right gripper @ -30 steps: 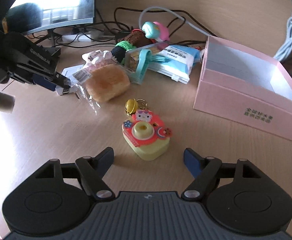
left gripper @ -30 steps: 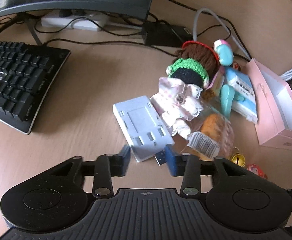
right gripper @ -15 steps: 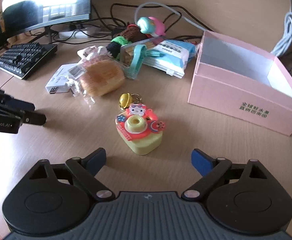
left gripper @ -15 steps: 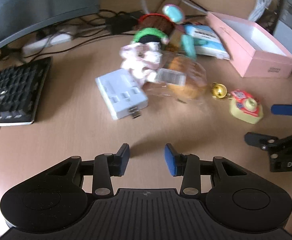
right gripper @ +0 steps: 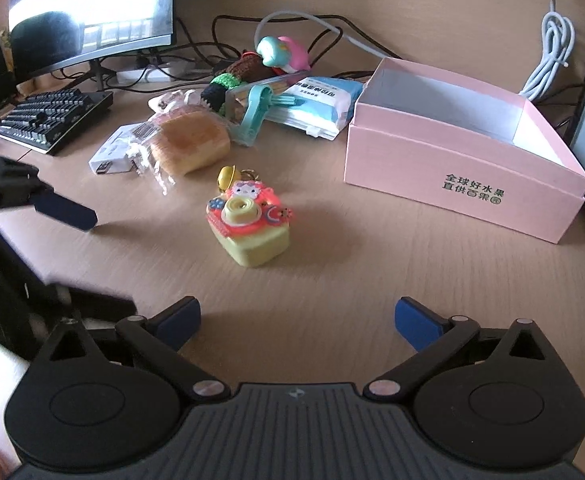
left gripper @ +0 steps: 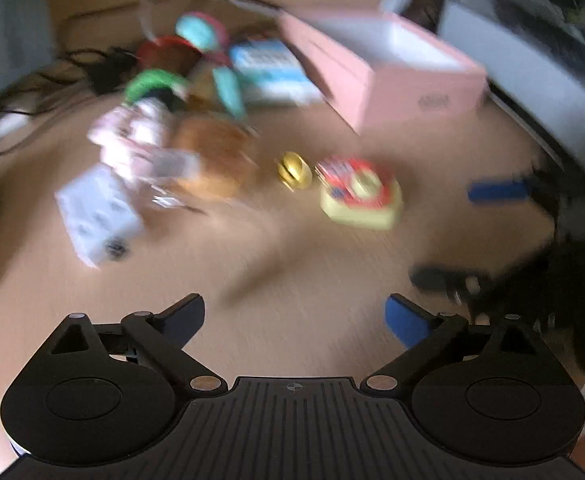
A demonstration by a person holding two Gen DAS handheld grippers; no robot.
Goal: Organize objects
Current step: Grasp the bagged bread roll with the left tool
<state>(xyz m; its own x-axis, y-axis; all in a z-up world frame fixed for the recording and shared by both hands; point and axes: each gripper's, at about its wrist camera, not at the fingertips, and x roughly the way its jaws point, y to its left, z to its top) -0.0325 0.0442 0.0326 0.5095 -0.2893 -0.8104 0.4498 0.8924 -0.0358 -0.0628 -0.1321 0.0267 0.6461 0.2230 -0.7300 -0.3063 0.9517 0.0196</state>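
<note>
A yellow toy camera with a red cartoon front sits mid-table, a gold bell on its key ring. My right gripper hovers just short of it, jaws opening wide and nothing between them. The left wrist view is blurred. There my left gripper is over bare table, its jaws opening and holding nothing, with the toy camera ahead to the right. An open pink box stands at the right. One of the left gripper's fingers shows at the left of the right wrist view.
A wrapped bread roll, a white adapter, a crochet doll, a teal tool and a tissue pack lie heaped behind the camera. A keyboard and monitor stand far left, a white cable behind the box.
My left gripper drew back from the white adapter, swung right toward the toy camera and opened wide. My right gripper widened its jaws and eased back a little from the toy camera.
</note>
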